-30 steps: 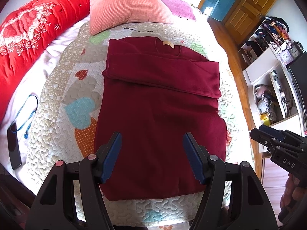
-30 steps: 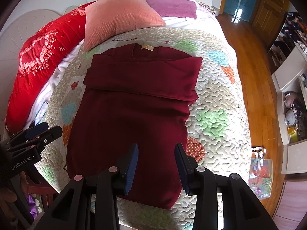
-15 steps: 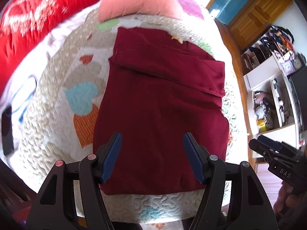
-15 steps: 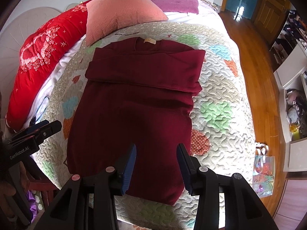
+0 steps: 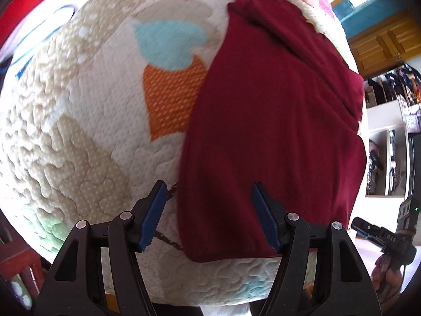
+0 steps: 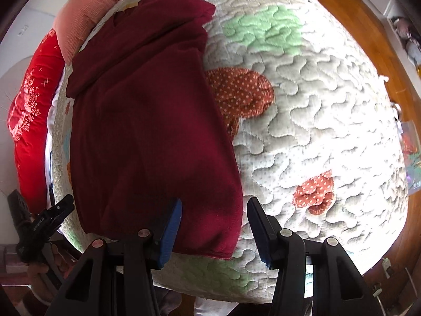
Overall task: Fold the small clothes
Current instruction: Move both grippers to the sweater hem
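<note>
A dark red sweater (image 5: pixel 273 121) lies flat on the quilted bedspread (image 5: pixel 86 121), sleeves folded across its chest. My left gripper (image 5: pixel 209 200) is open, low over the sweater's near left hem corner, its jaws standing either side of that edge. My right gripper (image 6: pixel 214 213) is open over the sweater's (image 6: pixel 147 121) near right hem corner. Each gripper shows in the other's view: the right one (image 5: pixel 386 237) at the lower right, the left one (image 6: pixel 44 223) at the lower left. Neither holds cloth.
The bedspread (image 6: pixel 315 110) has coloured heart patches. A pink pillow (image 6: pixel 86 18) and a red duvet (image 6: pixel 29 110) lie beyond and left of the sweater. A wooden floor (image 6: pixel 368 21) and shelves (image 5: pixel 389 158) are to the right of the bed.
Both grippers have dropped down and apart toward the sweater's near hem, left to the left corner, right to the right corner. The right gripper's jaws have opened wider. The sweater has not moved.
</note>
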Tool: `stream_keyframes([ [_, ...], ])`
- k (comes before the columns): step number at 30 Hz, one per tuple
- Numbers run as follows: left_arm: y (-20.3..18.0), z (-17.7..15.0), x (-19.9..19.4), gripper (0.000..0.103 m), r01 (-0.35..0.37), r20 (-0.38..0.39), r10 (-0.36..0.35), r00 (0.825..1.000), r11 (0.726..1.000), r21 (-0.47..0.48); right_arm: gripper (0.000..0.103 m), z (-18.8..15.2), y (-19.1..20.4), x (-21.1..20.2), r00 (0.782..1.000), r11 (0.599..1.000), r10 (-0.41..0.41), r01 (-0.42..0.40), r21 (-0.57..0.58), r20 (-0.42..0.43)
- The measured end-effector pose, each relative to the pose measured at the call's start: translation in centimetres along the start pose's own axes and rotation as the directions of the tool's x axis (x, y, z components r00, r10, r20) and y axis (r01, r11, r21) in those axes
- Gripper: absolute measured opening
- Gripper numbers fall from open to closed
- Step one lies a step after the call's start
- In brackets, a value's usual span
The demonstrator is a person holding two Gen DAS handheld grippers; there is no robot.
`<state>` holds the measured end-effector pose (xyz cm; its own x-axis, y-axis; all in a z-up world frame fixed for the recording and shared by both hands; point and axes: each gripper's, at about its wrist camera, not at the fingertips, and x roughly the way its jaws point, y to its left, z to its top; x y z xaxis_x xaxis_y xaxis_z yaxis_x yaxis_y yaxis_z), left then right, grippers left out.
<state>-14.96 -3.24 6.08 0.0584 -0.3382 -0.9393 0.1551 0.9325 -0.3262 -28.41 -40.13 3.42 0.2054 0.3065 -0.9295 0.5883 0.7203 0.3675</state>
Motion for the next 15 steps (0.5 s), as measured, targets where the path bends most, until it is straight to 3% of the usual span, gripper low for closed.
stream_keyframes([
  [5,1.0,-1.2,1.3,0.066,0.030,-0.008,-0.030,1.000,0.999,0.012,0.051,-0.7,0.1,2.6,0.998,0.999,0.040,-0.040,0.001,-0.040],
  [8,0.9,-1.2,1.8,0.069,0.027,-0.004,-0.027,1.000,0.999,0.025,0.065,-0.9,0.6,3.0,0.997,0.997,0.076,-0.076,-0.012,-0.023],
  [11,0.7,-1.0,2.1,0.070,0.019,0.002,-0.019,1.000,1.000,0.020,0.067,-0.7,1.2,3.7,0.996,0.996,0.080,-0.081,-0.032,-0.023],
  [13,0.3,-1.1,2.1,0.068,-0.005,0.004,0.005,1.000,0.998,0.056,0.057,-0.6,1.4,3.8,0.997,0.996,0.071,-0.072,-0.049,-0.017],
  [15,-0.2,-1.2,2.1,0.045,-0.017,-0.006,0.018,1.000,0.995,0.094,0.024,-0.2,1.7,4.0,0.995,0.994,0.091,-0.093,-0.048,-0.037],
])
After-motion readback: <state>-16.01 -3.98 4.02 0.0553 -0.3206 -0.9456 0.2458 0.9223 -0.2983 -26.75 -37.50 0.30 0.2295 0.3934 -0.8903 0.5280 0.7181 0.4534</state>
